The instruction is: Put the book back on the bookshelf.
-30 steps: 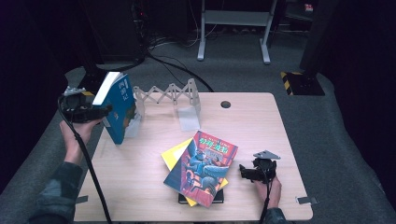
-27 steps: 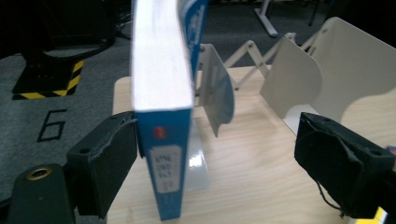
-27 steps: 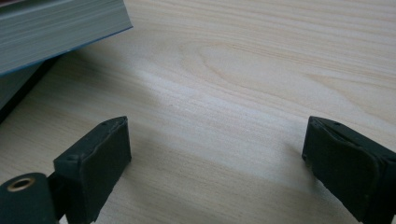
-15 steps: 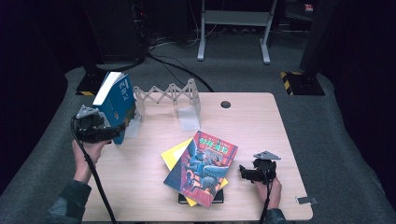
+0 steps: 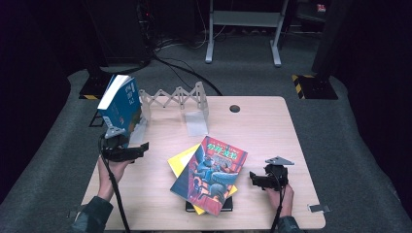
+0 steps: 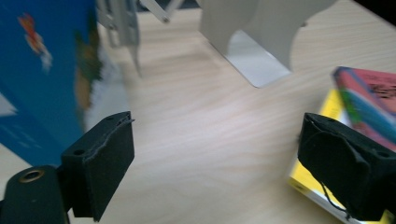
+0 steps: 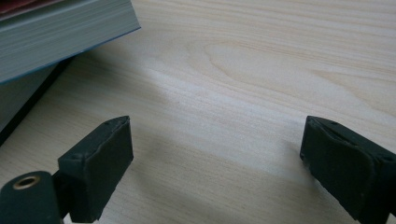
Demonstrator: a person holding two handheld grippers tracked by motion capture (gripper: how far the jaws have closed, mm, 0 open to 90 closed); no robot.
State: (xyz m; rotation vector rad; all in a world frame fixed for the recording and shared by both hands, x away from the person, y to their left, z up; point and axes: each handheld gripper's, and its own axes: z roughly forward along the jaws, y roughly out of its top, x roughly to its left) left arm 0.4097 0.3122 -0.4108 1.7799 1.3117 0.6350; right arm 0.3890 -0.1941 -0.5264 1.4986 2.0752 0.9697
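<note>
Standing at ten o'clock on the pale wooden table (image 5: 272,131), the blue book (image 5: 119,107) leans beside a white zigzag folding rack (image 5: 175,97) and a bent metal bookend (image 5: 197,124). Since a second ago the left gripper (image 5: 138,148) has let go of that book and dropped toward the person; its jaws are spread and empty. At six o'clock lies a glossy stack of books (image 5: 209,174), yellow cover beneath. At four o'clock the right gripper (image 5: 253,178) hasn't moved, jaws apart over bare wood.
</note>
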